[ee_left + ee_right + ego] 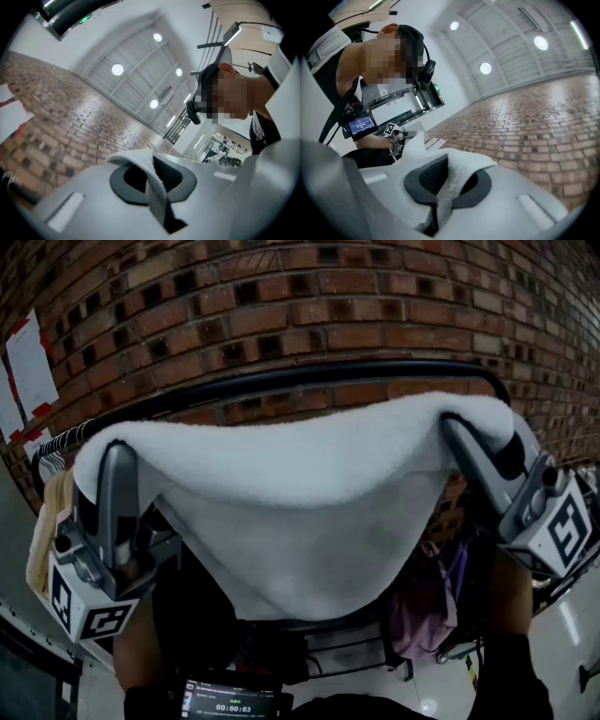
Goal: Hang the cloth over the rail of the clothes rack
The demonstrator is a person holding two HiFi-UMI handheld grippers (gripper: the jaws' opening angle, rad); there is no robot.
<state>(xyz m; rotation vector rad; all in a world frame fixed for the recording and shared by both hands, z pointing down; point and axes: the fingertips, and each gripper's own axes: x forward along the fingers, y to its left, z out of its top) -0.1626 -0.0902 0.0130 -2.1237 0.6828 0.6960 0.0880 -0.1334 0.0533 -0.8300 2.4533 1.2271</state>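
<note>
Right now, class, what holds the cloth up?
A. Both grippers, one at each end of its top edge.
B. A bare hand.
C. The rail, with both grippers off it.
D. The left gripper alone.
A: the left gripper and the right gripper are each shut on the top edge of the cloth, which sags between them. In the head view the rail shows above it.

Head view: I am seeing the cloth [300, 502] hiding the tips of the left hand-held gripper [114, 457] and right hand-held gripper [459, 432]; wall papers [28, 362] are running off the left edge.
</note>
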